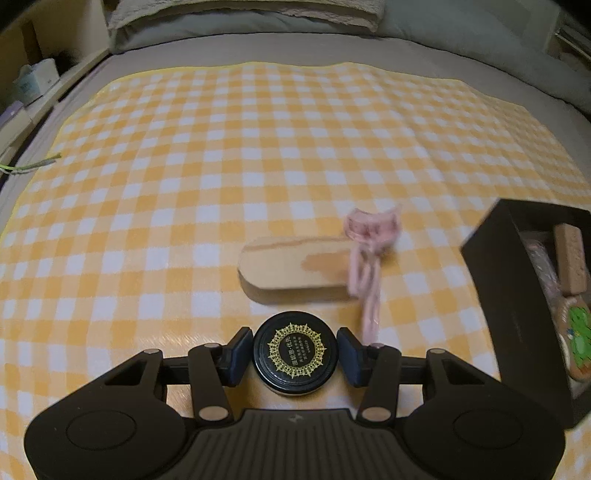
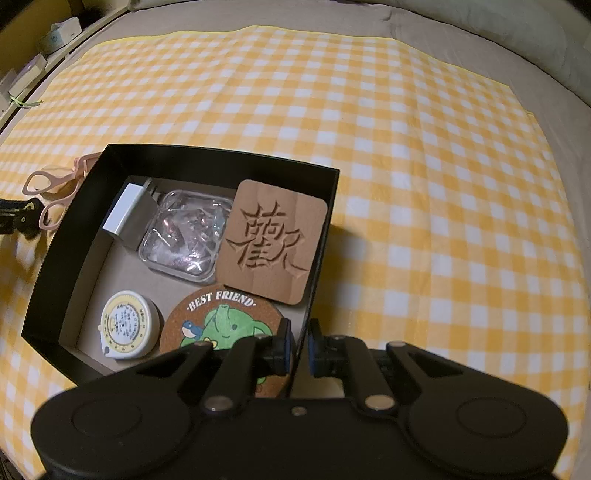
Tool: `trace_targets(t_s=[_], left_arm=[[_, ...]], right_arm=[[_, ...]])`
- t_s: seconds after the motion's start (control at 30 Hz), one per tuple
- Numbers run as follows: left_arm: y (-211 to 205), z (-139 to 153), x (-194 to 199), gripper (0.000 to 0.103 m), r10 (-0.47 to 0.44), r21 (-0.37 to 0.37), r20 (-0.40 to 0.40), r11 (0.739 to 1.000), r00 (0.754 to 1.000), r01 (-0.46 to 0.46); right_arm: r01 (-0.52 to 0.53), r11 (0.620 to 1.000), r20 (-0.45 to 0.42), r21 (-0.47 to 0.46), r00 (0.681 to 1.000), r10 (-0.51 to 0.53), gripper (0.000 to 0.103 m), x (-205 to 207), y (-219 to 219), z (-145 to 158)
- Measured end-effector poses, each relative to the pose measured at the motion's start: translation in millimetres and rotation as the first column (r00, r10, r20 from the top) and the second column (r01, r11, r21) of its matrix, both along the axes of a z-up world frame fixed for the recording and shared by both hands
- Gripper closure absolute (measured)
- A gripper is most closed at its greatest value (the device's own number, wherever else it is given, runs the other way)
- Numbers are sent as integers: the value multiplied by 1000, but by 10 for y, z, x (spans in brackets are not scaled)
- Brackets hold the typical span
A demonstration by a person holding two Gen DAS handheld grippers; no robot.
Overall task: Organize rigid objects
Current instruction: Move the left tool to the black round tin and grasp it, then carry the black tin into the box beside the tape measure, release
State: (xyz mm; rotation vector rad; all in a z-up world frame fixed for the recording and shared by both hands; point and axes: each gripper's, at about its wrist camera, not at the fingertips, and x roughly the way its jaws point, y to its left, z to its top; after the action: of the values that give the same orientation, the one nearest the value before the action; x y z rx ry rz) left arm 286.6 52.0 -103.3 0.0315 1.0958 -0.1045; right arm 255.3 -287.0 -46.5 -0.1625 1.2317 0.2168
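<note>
In the left wrist view a round black tin (image 1: 295, 349) with a gold pattern on its lid sits on the checked cloth between the pads of my left gripper (image 1: 295, 353), which touch its two sides. Just beyond it lie an oblong wooden block (image 1: 291, 271) and a pink eyelash curler (image 1: 369, 258) that rests partly on the block. My right gripper (image 2: 299, 349) is shut on the right wall of the open black box (image 2: 317, 236). That box also shows at the right of the left wrist view as the black box (image 1: 513, 302).
Inside the box lie a carved wooden coaster (image 2: 271, 240), a clear plastic case (image 2: 184, 232), a white charger (image 2: 125, 214), a round tape measure (image 2: 125, 325) and a cork coaster (image 2: 221, 317). Yellow checked cloth (image 1: 184, 166) covers the bed; pillows (image 1: 240, 22) lie beyond.
</note>
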Motion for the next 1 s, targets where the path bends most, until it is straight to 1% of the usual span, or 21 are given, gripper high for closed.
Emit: trace_targets(t_s=[0.13, 0.3, 0.43, 0.53, 0.63, 0.8, 1.0], left_arm=[[-76, 13, -145, 52, -31, -31, -12, 999, 999, 30], [-255, 137, -262, 52, -91, -95, 4, 991, 996, 91], [-478, 344, -317, 52, -149, -141, 60, 978, 987, 157], [-687, 501, -368, 52, -197, -161, 112, 964, 974, 214], [-897, 624, -376, 52, -243, -186, 148, 945, 959, 269], [-1282, 669, -367, 52, -331, -157, 167, 921, 929, 357], [-1572, 551, -302, 52, -429, -81, 141, 893, 892, 442]], right_arm=[[-7, 1000, -2, -8, 1000, 7, 94, -5, 12, -4], [-16, 1000, -7, -17, 1000, 15, 94, -30, 28, -12], [-12, 1000, 1, -8, 1000, 12, 94, -44, 8, 24], [-12, 1000, 5, -5, 1000, 12, 94, -52, 1, 47], [-16, 1000, 7, -5, 1000, 16, 95, -67, -2, 55], [-25, 1000, 9, -11, 1000, 25, 95, -82, 6, 66], [-26, 1000, 10, -3, 1000, 26, 95, -96, 0, 71]])
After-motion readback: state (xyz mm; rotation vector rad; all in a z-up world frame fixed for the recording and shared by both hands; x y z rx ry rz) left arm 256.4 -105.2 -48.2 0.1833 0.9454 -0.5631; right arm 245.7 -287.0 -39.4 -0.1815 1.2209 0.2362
